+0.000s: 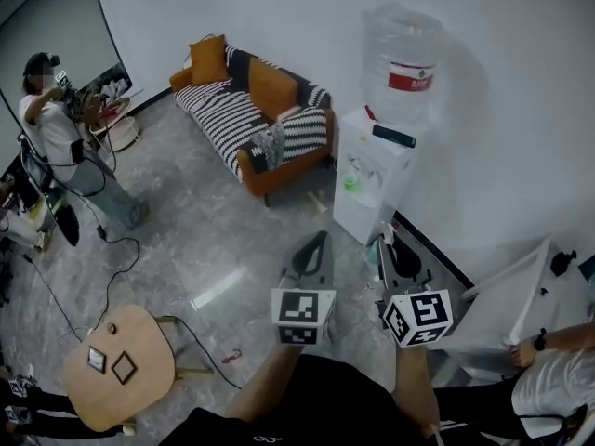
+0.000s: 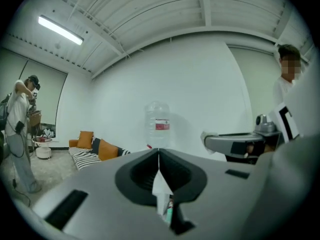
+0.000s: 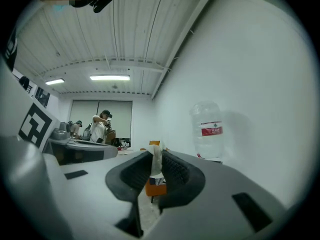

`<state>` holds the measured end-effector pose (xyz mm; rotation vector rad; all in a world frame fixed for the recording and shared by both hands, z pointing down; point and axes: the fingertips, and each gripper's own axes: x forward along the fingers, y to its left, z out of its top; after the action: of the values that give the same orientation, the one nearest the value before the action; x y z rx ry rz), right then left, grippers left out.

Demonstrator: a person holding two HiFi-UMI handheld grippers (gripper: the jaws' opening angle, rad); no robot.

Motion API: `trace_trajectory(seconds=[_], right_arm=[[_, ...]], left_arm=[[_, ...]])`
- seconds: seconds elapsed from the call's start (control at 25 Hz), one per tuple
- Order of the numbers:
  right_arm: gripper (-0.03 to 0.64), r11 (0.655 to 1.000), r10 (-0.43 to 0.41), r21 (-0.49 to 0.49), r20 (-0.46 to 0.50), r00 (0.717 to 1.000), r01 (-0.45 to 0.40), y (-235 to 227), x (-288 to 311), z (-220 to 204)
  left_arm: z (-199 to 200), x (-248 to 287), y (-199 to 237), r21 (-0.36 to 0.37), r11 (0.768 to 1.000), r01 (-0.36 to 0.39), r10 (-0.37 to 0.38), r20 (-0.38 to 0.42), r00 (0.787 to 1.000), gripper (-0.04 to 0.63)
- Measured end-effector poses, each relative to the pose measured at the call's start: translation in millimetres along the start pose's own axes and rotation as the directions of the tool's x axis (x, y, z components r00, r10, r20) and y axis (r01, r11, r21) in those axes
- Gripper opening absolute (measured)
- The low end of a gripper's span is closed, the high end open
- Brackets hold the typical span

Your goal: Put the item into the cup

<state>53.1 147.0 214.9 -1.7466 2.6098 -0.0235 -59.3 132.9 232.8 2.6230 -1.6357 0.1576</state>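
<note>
The right tongs (image 3: pixel 156 149) are pinched on a white strip (image 3: pixel 156 162), seemingly tissue or thin paper. It stands between their tips and pokes out just above them. The left tongs (image 2: pixel 158 153) are closed on nothing. The strip looks light, limp and easily torn, so a gentle mid-length pinch suits it. No cup shows clearly ahead of either pair.

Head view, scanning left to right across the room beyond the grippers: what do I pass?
In order: standing person → striped sofa with orange cushions → water dispenser → bystander's forearm with a watch, at the right edge.
</note>
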Motion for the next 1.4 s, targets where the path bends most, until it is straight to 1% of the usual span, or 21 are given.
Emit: trace_trajectory(seconds=[0.12, 0.32, 0.44, 0.56, 0.68, 0.8, 0.96, 1.08, 1.16, 1.24, 1.4], right_arm=[[0.06, 1.0, -0.009, 0.005, -0.028, 1.0, 0.009, -21.7, 47.3, -7.4], [0.06, 1.0, -0.007, -0.02, -0.1, 0.995, 0.005, -49.6, 123.5, -29.5], [0.06, 1.0, 0.008, -0.024, -0.147, 0.989, -0.011, -59.1, 159.3, -45.4], [0.06, 0.999, 0.028, -0.012, -0.183, 0.983, -0.03, -68.8, 195.8, -60.4], [0.06, 0.999, 0.034, -0.028, -0.231, 0.972, -0.041, -83.0, 234.5, -78.3], [0.06, 0.998, 0.031, -0.049, -0.278, 0.96, -0.047, -96.6, 276.1, -96.1], [0.06, 0.998, 0.032, -0.046, -0.314, 0.949, -0.049, -121.3, 326.2, -110.8], [0.06, 0.999, 0.015, -0.043, -0.317, 0.948, -0.031, -138.7, 351.0, -113.0], [0.06, 0.999, 0.007, -0.03, -0.31, 0.951, -0.018, -144.9, 360.0, -114.4], [0.06, 1.0, 0.0, -0.018, -0.304, 0.953, -0.005, -148.0, 364.9, -116.7], [0.06, 1.0, -0.006, 0.01, -0.304, 0.953, 0.01, -148.8, 369.0, -124.7]], left_arm=[[6.9, 48.6, 18.8, 0.023, 1.0, 0.018, -0.018, -0.011, 1.0, 0.014], [-2.9, 126.1, 51.7, -0.024, 0.999, 0.038, -0.04, -0.05, 0.998, 0.014], [-22.7, 160.7, 69.9, -0.054, 0.998, 0.04, -0.045, -0.094, 0.995, 0.014], [-41.3, 196.9, 87.7, -0.105, 0.994, 0.025, -0.04, -0.142, 0.989, 0.014], [-62.5, 238.6, 101.0, -0.152, 0.988, 0.015, -0.045, -0.2, 0.979, 0.014], [-84.1, 281.2, 118.6, -0.141, 0.989, 0.04, -0.074, -0.243, 0.967, 0.014], [-93.8, 329.3, 129.5, -0.143, 0.986, 0.082, -0.118, -0.262, 0.958, 0.014], [-96.9, 351.2, 132.2, -0.149, 0.984, 0.099, -0.14, -0.291, 0.946, 0.014], [-98.1, 358.8, 134.2, -0.137, 0.984, 0.111, -0.149, -0.307, 0.94, 0.014], [-98.9, 364.5, 136.0, -0.122, 0.985, 0.122, -0.155, -0.317, 0.936, 0.014], [-106.0, 372.5, 138.1, -0.126, 0.985, 0.12, -0.156, -0.33, 0.931, 0.014]])
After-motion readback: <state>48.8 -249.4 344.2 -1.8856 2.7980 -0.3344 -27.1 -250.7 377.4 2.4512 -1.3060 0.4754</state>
